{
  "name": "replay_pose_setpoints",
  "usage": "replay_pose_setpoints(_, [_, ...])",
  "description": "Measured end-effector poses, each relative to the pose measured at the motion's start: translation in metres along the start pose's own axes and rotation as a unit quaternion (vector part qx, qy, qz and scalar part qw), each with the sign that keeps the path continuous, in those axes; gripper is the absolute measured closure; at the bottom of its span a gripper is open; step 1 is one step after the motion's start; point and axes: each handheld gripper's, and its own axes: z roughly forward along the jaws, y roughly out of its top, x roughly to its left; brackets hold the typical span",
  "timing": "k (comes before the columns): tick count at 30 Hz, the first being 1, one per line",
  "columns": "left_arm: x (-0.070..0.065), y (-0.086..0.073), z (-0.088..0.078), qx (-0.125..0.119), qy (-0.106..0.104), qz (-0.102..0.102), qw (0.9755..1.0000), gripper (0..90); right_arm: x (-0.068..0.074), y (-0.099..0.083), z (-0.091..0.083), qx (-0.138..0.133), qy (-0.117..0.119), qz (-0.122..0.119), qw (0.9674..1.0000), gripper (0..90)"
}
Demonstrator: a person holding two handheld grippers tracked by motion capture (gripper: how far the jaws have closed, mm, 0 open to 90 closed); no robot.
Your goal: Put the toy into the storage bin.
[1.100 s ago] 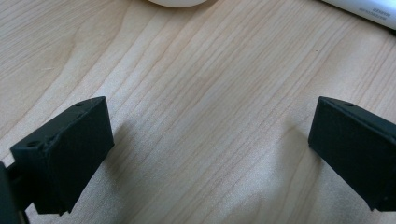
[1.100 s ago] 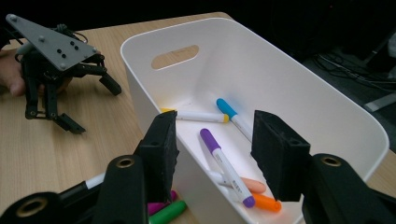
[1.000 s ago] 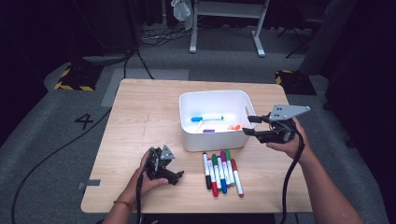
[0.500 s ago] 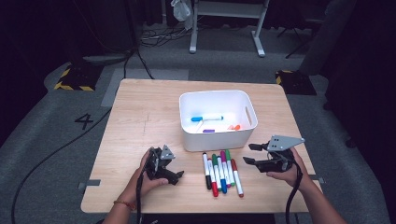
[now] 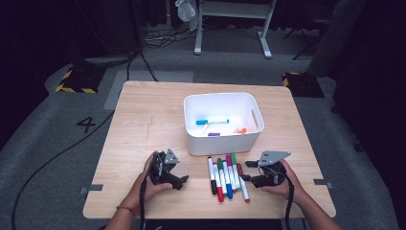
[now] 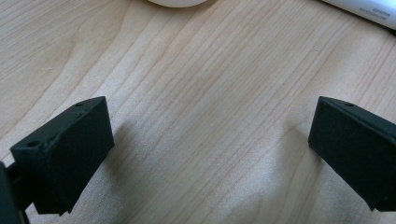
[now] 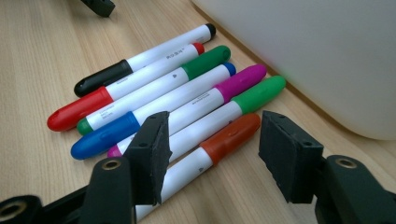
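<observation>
Several capped markers [image 5: 227, 176] lie side by side on the table [image 5: 143, 120] just in front of a white bin [image 5: 192, 103]. Inside the bin are a blue marker [image 5: 210, 121], a purple one [image 5: 214, 134] and an orange one [image 5: 239, 130]. My right gripper [image 5: 245, 171] sits low at the right end of the row. It is open, and in the right gripper view [image 7: 215, 135] its jaws stand either side of the orange-capped marker [image 7: 231, 134] without touching it. My left gripper [image 5: 178, 178] rests left of the row, open [image 6: 210, 121] over bare wood.
The bin's wall [image 7: 327, 56] rises close behind the markers. In the left gripper view the bin's lower edge [image 6: 177, 2] and a marker's white barrel [image 6: 364, 9] are at the top. Bare wood extends left of and behind the bin.
My right gripper has come back from the bin's right rim, towards the person, and dropped to the table at the right end of the marker row. The left gripper has stayed put.
</observation>
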Motion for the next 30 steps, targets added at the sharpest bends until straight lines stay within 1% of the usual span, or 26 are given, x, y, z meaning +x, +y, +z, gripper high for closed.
replay_pose_setpoints(4, [0.000,0.000,0.000,0.000,0.001,0.001,1.0000,0.1,0.000,-0.003,0.008,0.012,0.002,0.001,0.9999,44.1])
replay_pose_setpoints(5, [0.000,0.000,0.000,0.000,0.001,0.001,1.0000,0.1,0.000,-0.004,0.010,0.015,0.001,-0.002,0.9999,44.1])
replay_pose_setpoints(7, [0.000,0.000,0.000,0.000,0.001,0.001,1.0000,0.1,-0.003,-0.006,0.014,0.023,-0.004,0.000,0.9997,44.7])
replay_pose_setpoints(9, [0.000,0.000,0.000,0.000,0.001,0.001,1.0000,0.1,-0.007,-0.009,0.016,0.029,-0.004,0.009,0.9995,46.7])
replay_pose_setpoints(13, [0.000,0.000,0.000,0.000,0.001,0.001,1.0000,0.2,-0.015,-0.015,0.017,0.044,-0.010,0.017,0.9988,49.1])
replay_pose_setpoints(15, [0.000,0.000,0.000,0.000,0.001,0.001,1.0000,0.1,-0.021,-0.018,0.016,0.050,-0.014,0.027,0.9983,52.2])
replay_pose_setpoints(18, [0.000,0.000,0.000,-0.001,0.001,0.000,1.0000,0.2,-0.029,-0.022,0.013,0.045,-0.026,0.034,0.9980,56.8])
replay_pose_setpoints(20, [0.000,0.000,0.000,0.000,0.001,0.001,1.0000,0.1,-0.033,-0.024,0.011,0.043,-0.028,0.040,0.9979,59.0])
replay_pose_setpoints(22, [0.000,0.000,0.000,0.000,0.001,0.001,1.0000,0.1,-0.036,-0.025,0.009,0.042,-0.037,0.039,0.9977,59.2])
replay_pose_setpoints(23, [0.000,0.000,0.000,0.000,0.001,0.001,1.0000,0.1,-0.037,-0.026,0.009,0.041,-0.036,0.041,0.9976,59.2])
replay_pose_setpoints(24, [0.000,0.000,0.000,0.000,0.001,0.001,1.0000,0.1,-0.038,-0.026,0.009,0.039,-0.035,0.045,0.9976,59.1])
replay_pose_setpoints(25, [0.000,0.000,0.000,0.000,0.001,0.001,1.0000,0.1,-0.038,-0.027,0.009,0.034,-0.040,0.046,0.9976,59.1])
replay_pose_setpoints(27, [0.000,0.000,0.000,0.000,0.001,0.001,1.0000,0.1,-0.039,-0.028,0.009,0.033,-0.041,0.046,0.9976,59.2])
replay_pose_setpoints(28, [0.000,0.000,0.000,0.000,0.001,0.001,1.0000,0.1,-0.038,-0.028,0.009,0.032,-0.043,0.044,0.9976,60.0])
replay_pose_setpoints(30, [0.000,0.000,0.000,0.000,0.001,0.001,1.0000,0.1,-0.039,-0.028,0.009,0.029,-0.050,0.044,0.9974,64.5])
